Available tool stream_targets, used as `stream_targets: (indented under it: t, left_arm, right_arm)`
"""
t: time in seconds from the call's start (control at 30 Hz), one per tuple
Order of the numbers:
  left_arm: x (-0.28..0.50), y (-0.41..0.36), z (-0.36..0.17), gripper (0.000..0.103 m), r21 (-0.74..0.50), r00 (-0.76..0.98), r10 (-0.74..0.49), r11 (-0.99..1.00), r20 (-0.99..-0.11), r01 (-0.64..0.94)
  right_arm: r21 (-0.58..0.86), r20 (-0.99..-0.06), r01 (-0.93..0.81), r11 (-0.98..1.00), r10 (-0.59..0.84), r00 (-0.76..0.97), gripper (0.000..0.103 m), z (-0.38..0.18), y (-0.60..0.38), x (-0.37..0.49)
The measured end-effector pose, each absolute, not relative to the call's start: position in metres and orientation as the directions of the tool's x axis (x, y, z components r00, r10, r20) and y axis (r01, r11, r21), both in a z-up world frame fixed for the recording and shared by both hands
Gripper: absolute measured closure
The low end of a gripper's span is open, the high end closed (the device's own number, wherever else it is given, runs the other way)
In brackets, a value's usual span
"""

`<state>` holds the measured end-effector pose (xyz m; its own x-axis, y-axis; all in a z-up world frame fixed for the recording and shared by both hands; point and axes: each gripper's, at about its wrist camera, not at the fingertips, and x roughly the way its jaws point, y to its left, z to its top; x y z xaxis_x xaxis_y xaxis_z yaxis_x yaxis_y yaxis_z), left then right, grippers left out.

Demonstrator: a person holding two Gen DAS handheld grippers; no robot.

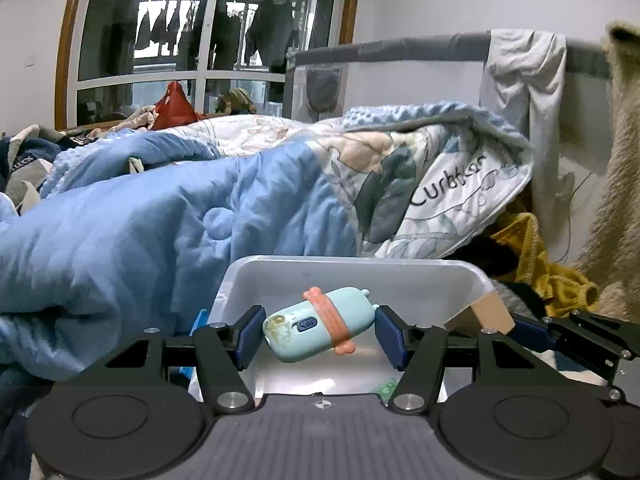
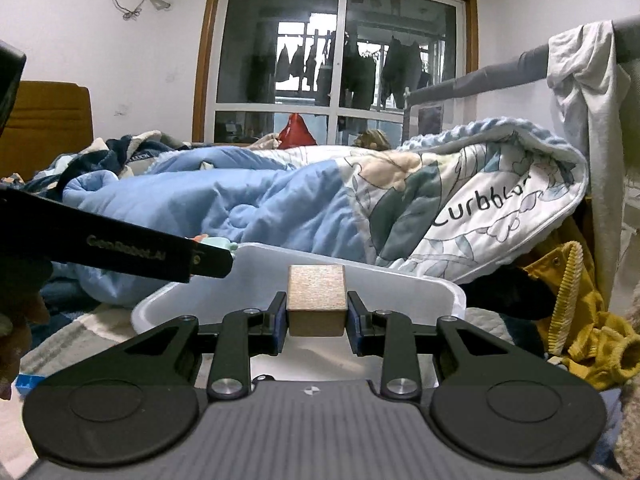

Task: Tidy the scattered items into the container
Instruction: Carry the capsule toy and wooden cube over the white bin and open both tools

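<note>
Rumpled blue quilt (image 1: 160, 216) fills the background, window (image 2: 340, 60) behind it. White plastic bin (image 1: 400, 276) sits on the bedding just in front of both grippers.

Left gripper (image 1: 320, 330): jaws pinch a pale green toy (image 1: 316, 322) with an orange band, held tilted between the blue pads (image 1: 250, 332), above the bin's interior. One pad touches each end of the toy.

Right gripper (image 2: 317, 320): jaws pressed against the two sides of a wooden block (image 2: 316, 300), which stands squarely between them over the bin's near rim. Whether the block clears the bin floor is hard to judge.

Yellow garment (image 2: 580, 320) lies right of the bin.
</note>
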<state>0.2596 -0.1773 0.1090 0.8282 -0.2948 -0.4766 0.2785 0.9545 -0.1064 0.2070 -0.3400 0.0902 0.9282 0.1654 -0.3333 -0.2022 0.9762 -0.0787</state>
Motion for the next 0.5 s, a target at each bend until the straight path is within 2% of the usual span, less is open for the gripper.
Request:
stream_targets:
  t: [0.47,0.5]
  left_arm:
    - [0.295,-0.196,0.067,0.039,-0.095,0.786,-0.28,0.957,-0.551,0.275]
    - [0.294,-0.196,0.067,0.039,-0.091,0.786,-0.279,0.957,-0.552,0.275]
  right_arm:
    - [-0.068,-0.437,-0.144,0.987,0.101,0.894,0.069,0.049,-0.349,0.248]
    - [-0.078,-0.433,-0.139,0.987,0.092,0.897,0.062,0.048,-0.349,0.247]
